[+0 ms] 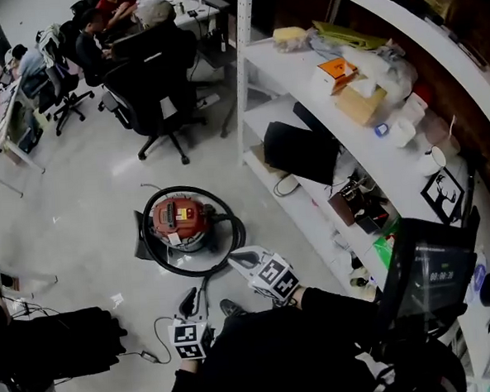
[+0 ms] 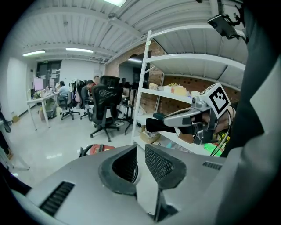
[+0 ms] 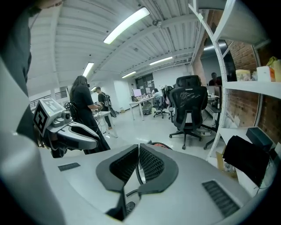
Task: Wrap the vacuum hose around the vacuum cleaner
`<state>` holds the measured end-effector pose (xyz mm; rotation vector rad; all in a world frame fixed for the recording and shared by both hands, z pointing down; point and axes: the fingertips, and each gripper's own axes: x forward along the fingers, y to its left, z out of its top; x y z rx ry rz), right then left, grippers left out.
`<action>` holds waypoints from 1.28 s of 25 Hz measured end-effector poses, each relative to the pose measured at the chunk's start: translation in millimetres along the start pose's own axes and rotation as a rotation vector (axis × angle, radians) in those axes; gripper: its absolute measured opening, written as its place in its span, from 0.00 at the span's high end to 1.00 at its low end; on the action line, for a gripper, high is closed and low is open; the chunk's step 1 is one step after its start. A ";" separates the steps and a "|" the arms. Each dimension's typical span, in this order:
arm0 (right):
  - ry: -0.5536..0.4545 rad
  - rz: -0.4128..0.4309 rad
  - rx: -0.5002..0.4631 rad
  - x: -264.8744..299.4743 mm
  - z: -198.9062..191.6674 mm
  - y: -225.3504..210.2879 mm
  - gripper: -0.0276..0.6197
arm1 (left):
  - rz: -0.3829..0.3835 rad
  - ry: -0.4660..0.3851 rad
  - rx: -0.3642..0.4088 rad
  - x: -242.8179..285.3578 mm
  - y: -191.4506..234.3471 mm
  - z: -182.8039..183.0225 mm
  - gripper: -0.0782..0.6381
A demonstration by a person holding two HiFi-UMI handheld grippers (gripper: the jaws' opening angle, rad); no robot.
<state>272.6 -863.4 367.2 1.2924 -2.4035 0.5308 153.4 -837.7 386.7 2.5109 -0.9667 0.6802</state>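
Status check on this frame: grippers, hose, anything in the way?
Left gripper slightly open, empty; right gripper shut, empty. Hose looped round vacuum cleaner on floor. Thin cable trails toward grippers.

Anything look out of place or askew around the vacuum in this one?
Nothing is spilled or damaged. The black hose lies in a loose ring on the floor around the red vacuum cleaner, not snug against it, and a thin strand trails from it toward the person.

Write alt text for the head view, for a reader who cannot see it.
A red vacuum cleaner sits on a pale floor with its black hose looped around it. The left gripper and right gripper hover nearby; cluttered white shelving stands at right.
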 end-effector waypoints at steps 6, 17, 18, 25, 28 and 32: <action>-0.034 -0.006 0.078 -52.3 -36.1 -42.7 0.92 | 0.055 0.006 0.010 20.1 -47.8 21.8 0.79; 0.094 0.095 0.177 -82.4 -127.1 -60.0 0.93 | 0.227 0.146 -0.161 -5.5 -83.4 -55.0 0.79; 0.102 0.103 0.174 -83.8 -129.6 -59.1 0.93 | 0.235 0.147 -0.165 -8.2 -85.1 -56.8 0.79; 0.092 0.119 0.148 -70.6 -109.3 -50.6 0.93 | 0.299 0.097 -0.177 -20.0 -55.3 -42.2 0.79; 0.087 0.137 0.126 -59.9 -98.1 -41.2 0.93 | 0.302 0.086 -0.193 -21.5 -45.8 -41.2 0.79; 0.088 0.154 0.116 -51.9 -91.2 -26.0 0.93 | 0.291 0.091 -0.212 -25.6 -41.0 -49.0 0.79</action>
